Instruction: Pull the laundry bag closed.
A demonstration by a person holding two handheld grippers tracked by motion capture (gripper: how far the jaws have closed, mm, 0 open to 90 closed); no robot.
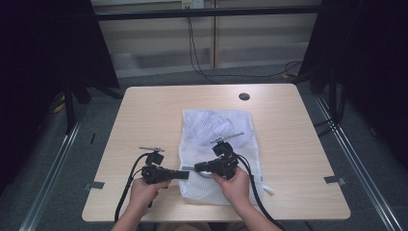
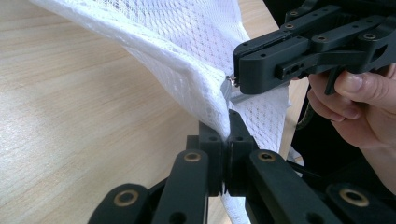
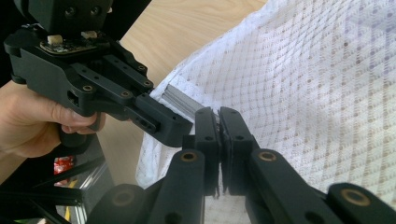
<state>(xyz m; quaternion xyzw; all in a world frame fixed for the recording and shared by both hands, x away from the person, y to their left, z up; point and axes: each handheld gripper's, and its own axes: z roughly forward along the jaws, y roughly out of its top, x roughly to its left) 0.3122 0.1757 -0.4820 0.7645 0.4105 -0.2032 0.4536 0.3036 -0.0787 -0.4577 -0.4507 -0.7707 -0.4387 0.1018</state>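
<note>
- High view: a white mesh bag lies flat on the light wood table, right of the middle. The left gripper sits at the bag's near left edge with its tips pointing right, touching the fabric. The right gripper is on top of the bag's near part, pointing left, so the two tips pretty much meet at that edge. Each one's held by a hand, left hand and right hand, with black cables trailing back toward the person.
- Left gripper view: its jaws are closed tight on the hemmed edge of the mesh bag, and the fabric rises straight up out of the pinch and fans away up and to the left. Just above and right of the pinch, the right gripper comes in from the right, with a small metal zipper pull at its tip.
- Right gripper view: jaws pressed together, mesh bag spreading off to the right; they seem to have the grey zipper strip at the bag's edge, though the actual pinch point is hard to see. The left gripper is touching in from the left.
</note>
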